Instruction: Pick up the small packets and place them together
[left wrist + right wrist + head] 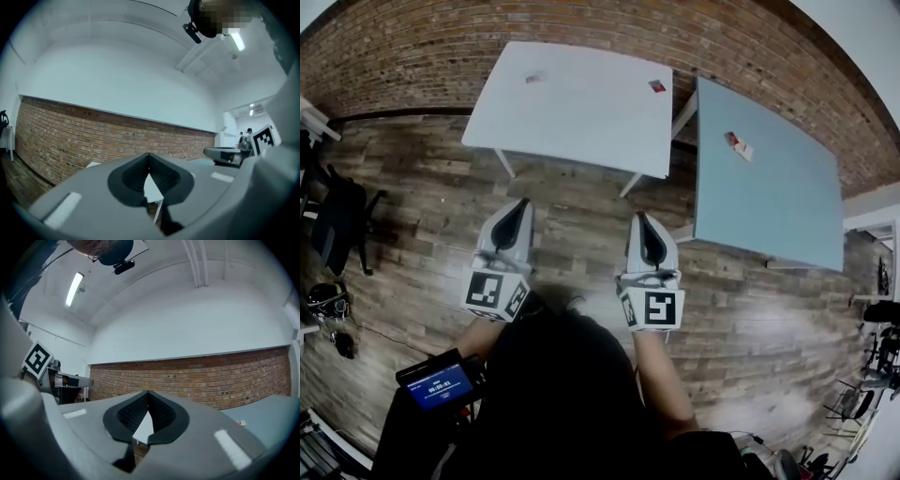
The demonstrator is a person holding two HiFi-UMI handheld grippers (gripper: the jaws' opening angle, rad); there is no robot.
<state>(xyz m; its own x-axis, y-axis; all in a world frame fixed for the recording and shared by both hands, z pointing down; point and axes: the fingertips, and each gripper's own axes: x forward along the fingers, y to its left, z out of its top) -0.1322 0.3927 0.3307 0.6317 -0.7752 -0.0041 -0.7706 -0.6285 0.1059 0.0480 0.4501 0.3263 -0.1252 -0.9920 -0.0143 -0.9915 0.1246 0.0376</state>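
Far out at twelve o'clock, small packets (656,85) on the table (581,117) look light and flimsy, so pinch an edge. On left gripper (522,202) and right gripper (641,217), fingers together, empty.

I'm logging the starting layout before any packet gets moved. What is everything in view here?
white table: one, white, ahead, by the wall
blue-grey table: one, right of the white table
packets on the white table: two, one pale at its far side, one reddish near its far right corner
packets on the blue-grey table: two, reddish and white, side by side
brick wall: one, red-brown, behind the tables
floor: brown wood planks
chair: one, black, far left
screen: one, blue display, lower left
left gripper: white-grey, shut, empty, over the floor
right gripper: white-grey, shut, empty, over the floor
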